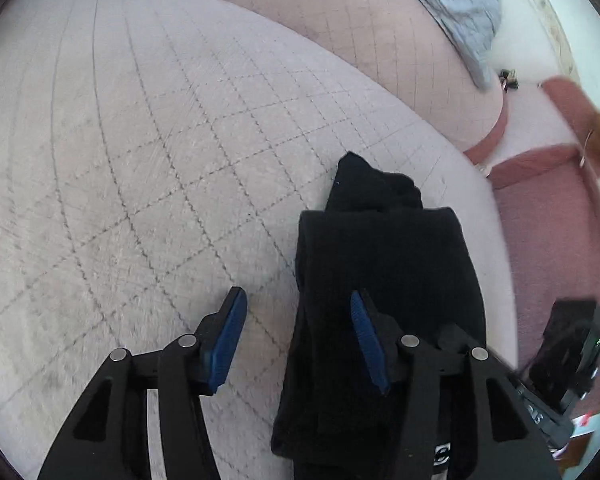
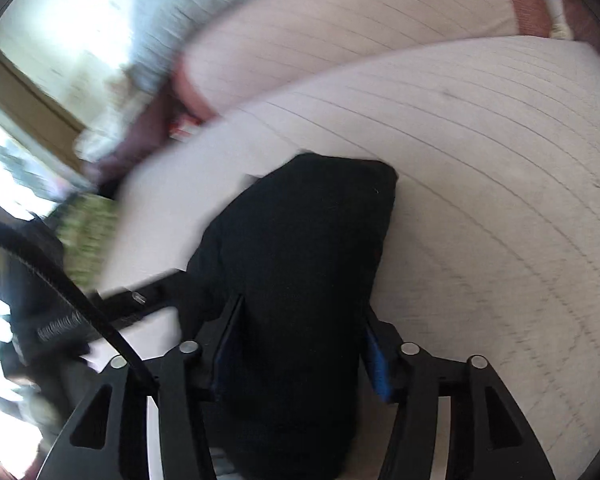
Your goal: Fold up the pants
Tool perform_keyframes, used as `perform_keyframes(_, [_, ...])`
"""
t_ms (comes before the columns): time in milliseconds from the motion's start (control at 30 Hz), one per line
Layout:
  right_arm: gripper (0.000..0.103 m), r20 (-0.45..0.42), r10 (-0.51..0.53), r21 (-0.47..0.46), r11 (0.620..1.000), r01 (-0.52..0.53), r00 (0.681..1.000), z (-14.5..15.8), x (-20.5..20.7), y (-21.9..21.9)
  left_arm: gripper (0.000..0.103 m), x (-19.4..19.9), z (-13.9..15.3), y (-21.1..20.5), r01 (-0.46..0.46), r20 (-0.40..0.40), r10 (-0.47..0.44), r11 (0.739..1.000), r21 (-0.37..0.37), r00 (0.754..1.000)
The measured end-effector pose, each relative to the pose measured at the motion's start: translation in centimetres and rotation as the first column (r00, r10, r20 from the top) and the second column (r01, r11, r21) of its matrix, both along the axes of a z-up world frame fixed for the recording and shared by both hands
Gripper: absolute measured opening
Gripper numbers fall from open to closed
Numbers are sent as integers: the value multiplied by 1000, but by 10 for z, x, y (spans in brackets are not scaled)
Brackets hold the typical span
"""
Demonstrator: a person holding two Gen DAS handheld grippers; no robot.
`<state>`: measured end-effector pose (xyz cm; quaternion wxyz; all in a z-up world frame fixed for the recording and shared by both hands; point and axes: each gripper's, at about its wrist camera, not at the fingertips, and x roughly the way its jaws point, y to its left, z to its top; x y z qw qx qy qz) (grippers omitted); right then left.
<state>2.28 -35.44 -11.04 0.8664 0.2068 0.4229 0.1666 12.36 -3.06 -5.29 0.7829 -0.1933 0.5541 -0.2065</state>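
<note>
No text can be read with certainty. White characters on a black device, right of the left gripper's fingers, are blurred past reading. A white printed line on a dark strap, left of the right gripper's fingers, is likewise smeared and illegible.

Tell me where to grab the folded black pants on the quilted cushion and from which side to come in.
Take the black pants across the thick folded stack, near the near end. Come from above and the near side, as the right gripper does, one jaw on each long edge. The bundle is narrow and lies lengthwise away from the gripper on the quilted cushion, so it fits between open jaws.
</note>
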Motion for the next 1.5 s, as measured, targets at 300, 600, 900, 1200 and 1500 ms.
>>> perform_keyframes(300, [73,53,-55,73,996,51,997,4,-74,-25,54,-37,30,14,33,88,-40,996,77,995])
perform_keyframes(600, [73,211,-120,-131,980,150,970,30,-170,-24,69,-153,94,27,-74,357,-14,970,233,934])
perform_keyframes(900, [73,251,-121,-93,985,148,960,36,-252,-36,69,-202,73,10,-71,307,1,974,216,952])
perform_keyframes(1200, [73,383,-195,61,981,186,903,91,-329,-68,69,-238,42,-65,120,196,-156,975,188,968])
perform_keyframes(1500, [87,554,-316,221,948,231,770,135,-357,-71,69,-294,27,-146,364,119,-385,917,165,915])
